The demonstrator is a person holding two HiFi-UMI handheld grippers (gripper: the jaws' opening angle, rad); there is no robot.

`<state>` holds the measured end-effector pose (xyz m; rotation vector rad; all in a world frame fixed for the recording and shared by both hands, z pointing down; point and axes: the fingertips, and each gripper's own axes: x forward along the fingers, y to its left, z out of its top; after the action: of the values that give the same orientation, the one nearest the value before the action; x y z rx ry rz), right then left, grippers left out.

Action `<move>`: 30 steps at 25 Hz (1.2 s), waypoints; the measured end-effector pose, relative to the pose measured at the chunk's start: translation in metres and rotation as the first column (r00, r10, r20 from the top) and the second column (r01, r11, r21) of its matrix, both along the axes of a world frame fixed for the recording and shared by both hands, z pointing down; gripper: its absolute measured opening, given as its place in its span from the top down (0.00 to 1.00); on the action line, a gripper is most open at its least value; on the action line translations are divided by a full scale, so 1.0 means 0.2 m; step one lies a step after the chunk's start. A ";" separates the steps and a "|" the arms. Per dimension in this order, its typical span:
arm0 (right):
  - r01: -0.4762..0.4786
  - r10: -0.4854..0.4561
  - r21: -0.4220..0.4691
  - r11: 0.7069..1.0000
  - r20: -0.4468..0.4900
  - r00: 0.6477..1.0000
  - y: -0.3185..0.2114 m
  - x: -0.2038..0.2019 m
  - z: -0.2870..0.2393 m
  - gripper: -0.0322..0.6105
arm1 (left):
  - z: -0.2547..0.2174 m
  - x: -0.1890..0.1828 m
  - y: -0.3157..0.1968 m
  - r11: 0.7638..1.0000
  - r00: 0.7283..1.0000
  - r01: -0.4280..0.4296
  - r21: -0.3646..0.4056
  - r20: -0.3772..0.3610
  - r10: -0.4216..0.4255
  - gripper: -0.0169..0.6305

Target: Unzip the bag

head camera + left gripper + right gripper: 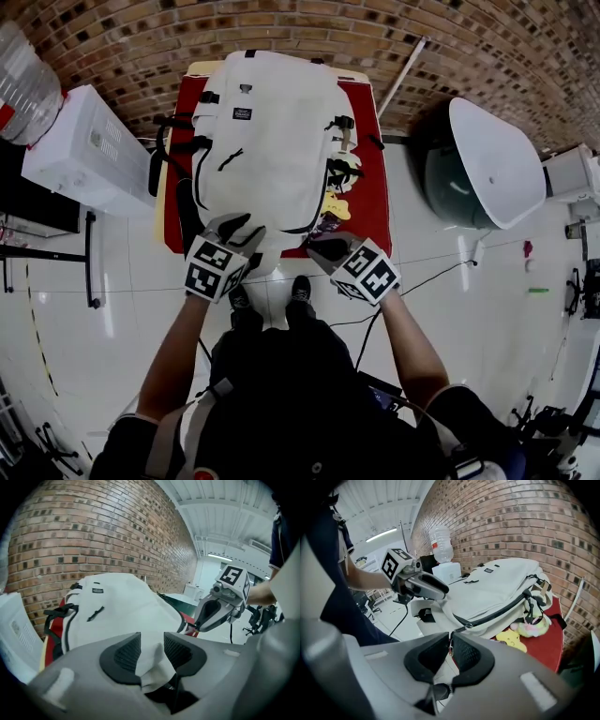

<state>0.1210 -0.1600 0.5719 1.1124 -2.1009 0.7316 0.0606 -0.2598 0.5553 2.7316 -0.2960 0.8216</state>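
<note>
The right gripper (pixel 449 651) has its jaws drawn narrow on the small metal zipper pull (pixel 451 648), which stands upright between the ribbed pads. Just beyond the jaws the pull joins the slider (pixel 467 626). From there the dark zip line (pixel 501 611) runs up and to the right along the side of the white backpack (pixel 497 588). Whether that stretch of zip is parted cannot be told.

The left gripper (pixel 151 651) stands with wider jaws and clamps a bunched fold of the backpack's (pixel 122 606) white fabric. The cloth fills the gap between its pads.

In the head view both grippers sit at the near edge of the red-topped table (pixel 370 187), the left gripper (pixel 234 228) on the bag's near end and the right gripper (pixel 323 248) at its near right corner. The backpack (pixel 267 131) lies flat along the middle of the table, reaching from the far edge to the near edge. Its black straps hang toward the left edge.

Beside the bag's right side, on the red top, lie a yellow plush charm (pixel 511 639) and a pale green one (pixel 532 627), touching the bag. A brick wall (pixel 281 28) stands behind the table's far edge. A white water dispenser (pixel 84 150) with its bottle (pixel 23 84) stands off the left edge.
</note>
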 end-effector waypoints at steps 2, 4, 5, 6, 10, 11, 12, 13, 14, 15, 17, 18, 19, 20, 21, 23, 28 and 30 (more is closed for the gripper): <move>-0.016 0.016 0.000 1.000 -0.003 1.000 0.00 0.00 0.00 0.90 | 0.01 -0.08 -0.10 0.999 0.999 -0.017 0.030 0.047 0.016 0.73; -0.032 0.032 -0.003 0.999 -0.007 0.999 0.00 0.01 0.00 0.90 | 0.02 -0.12 -0.15 0.990 0.990 -0.105 0.089 0.105 0.096 0.72; -0.041 0.041 -0.005 0.999 -0.009 0.999 0.00 0.01 0.00 0.90 | 0.02 -0.12 -0.16 0.979 0.980 -0.166 0.122 0.135 0.149 0.67; -0.050 0.050 -0.006 0.999 -0.011 0.999 0.00 0.01 0.00 0.90 | 0.02 -0.12 -0.16 0.962 0.965 -0.230 0.148 0.163 0.206 0.67; -0.088 0.088 -0.009 0.996 -0.020 0.996 -0.01 0.01 0.00 0.90 | 0.11 -0.09 -0.13 0.872 0.871 -0.458 0.170 0.281 0.403 0.64; -0.098 0.098 -0.009 0.995 -0.022 0.995 -0.01 0.01 0.00 0.90 | 0.13 -0.09 -0.12 0.854 0.849 -0.495 0.161 0.301 0.435 0.64; -0.108 0.108 -0.008 0.994 -0.022 0.994 -0.01 0.01 0.00 0.90 | 0.14 -0.09 -0.12 0.837 0.828 -0.526 0.148 0.315 0.464 0.64; -0.119 0.119 -0.007 0.993 -0.021 0.993 -0.01 0.01 -0.01 0.90 | 0.15 -0.09 -0.11 0.821 0.805 -0.556 0.132 0.329 0.493 0.64; -0.131 0.131 -0.004 0.991 -0.016 0.991 -0.01 0.01 -0.01 0.90 | 0.17 -0.10 -0.09 0.801 0.777 -0.589 0.107 0.346 0.525 0.64; -0.144 0.144 -0.002 0.990 -0.009 0.990 -0.01 0.01 -0.02 0.90 | 0.19 -0.12 -0.07 0.779 0.744 -0.623 0.074 0.366 0.559 0.64; -0.171 0.171 0.003 0.985 0.009 0.985 -0.02 0.01 -0.04 0.90 | 0.23 -0.15 -0.03 0.741 0.687 -0.671 0.021 0.394 0.610 0.64; -0.183 0.183 0.005 0.983 0.017 0.983 -0.02 0.01 -0.05 0.90 | 0.25 -0.16 -0.03 0.734 0.677 -0.679 0.014 0.398 0.619 0.64; -0.195 0.195 0.007 0.981 0.023 0.981 -0.02 0.00 -0.06 0.90 | 0.26 -0.16 -0.03 0.733 0.677 -0.680 0.018 0.399 0.618 0.64; -0.207 0.207 0.009 0.978 0.028 0.978 -0.02 -0.01 -0.06 0.90 | 0.27 -0.16 -0.04 0.736 0.682 -0.676 0.027 0.401 0.611 0.69; -0.221 0.221 0.011 0.975 0.032 0.975 -0.03 -0.01 -0.07 0.90 | 0.27 -0.16 -0.04 0.740 0.689 -0.671 0.039 0.402 0.603 0.75; -0.252 0.251 0.012 0.968 0.044 0.967 -0.03 -0.03 -0.09 0.90 | 0.25 -0.16 -0.04 0.744 0.700 -0.666 0.060 0.397 0.594 0.82; -0.283 0.283 -0.007 0.959 0.095 0.955 -0.03 -0.09 -0.14 0.90 | 0.13 -0.16 -0.02 0.723 0.716 -0.678 0.135 0.344 0.607 0.87; -0.289 0.288 -0.011 0.957 0.130 0.949 -0.05 -0.15 -0.16 0.90 | 0.10 -0.16 -0.01 0.716 0.723 -0.678 0.168 0.331 0.607 0.88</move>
<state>0.0913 -0.1697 0.5405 1.4311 -2.0711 0.9564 0.0284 -0.2622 0.5751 3.0119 0.6115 1.4081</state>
